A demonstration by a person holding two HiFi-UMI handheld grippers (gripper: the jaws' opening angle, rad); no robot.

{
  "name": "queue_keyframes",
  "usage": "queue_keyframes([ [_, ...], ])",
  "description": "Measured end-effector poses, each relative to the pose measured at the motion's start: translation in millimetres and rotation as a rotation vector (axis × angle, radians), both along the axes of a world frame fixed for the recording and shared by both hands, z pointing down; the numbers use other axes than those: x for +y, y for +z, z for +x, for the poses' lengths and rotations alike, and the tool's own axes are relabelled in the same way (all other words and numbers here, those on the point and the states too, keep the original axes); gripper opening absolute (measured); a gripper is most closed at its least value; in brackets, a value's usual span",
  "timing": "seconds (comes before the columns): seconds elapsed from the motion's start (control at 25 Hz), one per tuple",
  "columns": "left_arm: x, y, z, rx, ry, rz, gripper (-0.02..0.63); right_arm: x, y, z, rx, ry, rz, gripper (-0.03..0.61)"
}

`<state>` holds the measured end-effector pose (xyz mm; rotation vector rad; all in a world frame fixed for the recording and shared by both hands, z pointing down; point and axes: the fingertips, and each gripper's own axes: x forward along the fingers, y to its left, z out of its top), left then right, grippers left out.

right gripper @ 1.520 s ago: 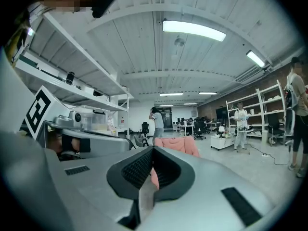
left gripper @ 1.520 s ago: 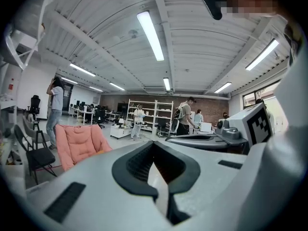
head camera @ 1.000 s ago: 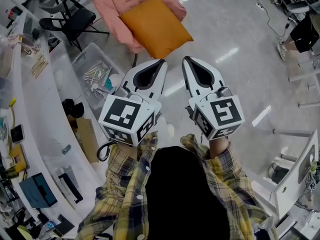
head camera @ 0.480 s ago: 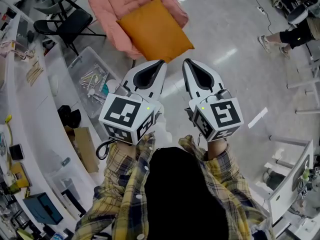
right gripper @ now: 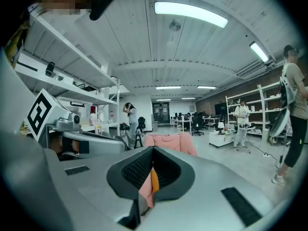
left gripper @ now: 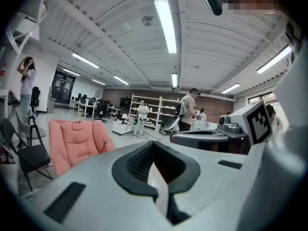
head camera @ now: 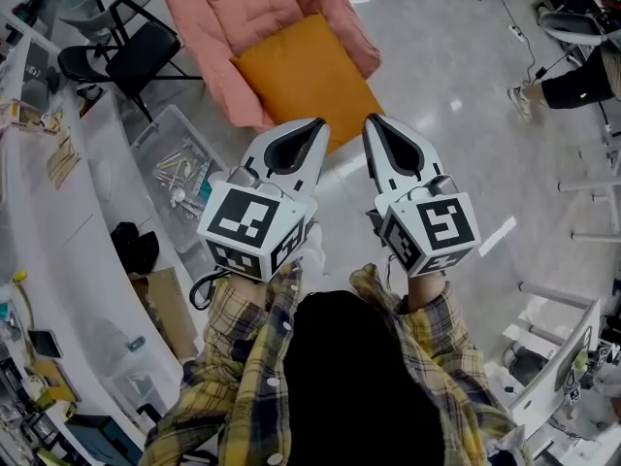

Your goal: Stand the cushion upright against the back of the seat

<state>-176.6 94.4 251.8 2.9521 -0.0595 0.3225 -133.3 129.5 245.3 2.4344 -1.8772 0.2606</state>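
Cushion [head camera: 301, 71] flat on chair [head camera: 218, 13], corners diagonal — L gripper [head camera: 316, 124], R gripper [head camera: 371, 121] both shut.

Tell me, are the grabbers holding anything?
Nothing. The left gripper and right gripper are shut and empty; the orange cushion lies on the pink chair.

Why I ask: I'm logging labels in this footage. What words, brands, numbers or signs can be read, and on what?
No readable text in any view.
left gripper: its cube shows only black-and-white square patterns, no letters.
right gripper: the same.
Items on the white counter: too small to read.
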Motion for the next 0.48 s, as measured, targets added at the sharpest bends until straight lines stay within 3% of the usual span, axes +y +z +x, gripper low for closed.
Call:
queue_keyframes([
  [0.48, -43.7, 22.2, 39.0, -0.055, -0.038, -0.030, 0.002, -36.2, 16.5, 50.0, -0.054, -0.003, -0.006, 0.017],
])
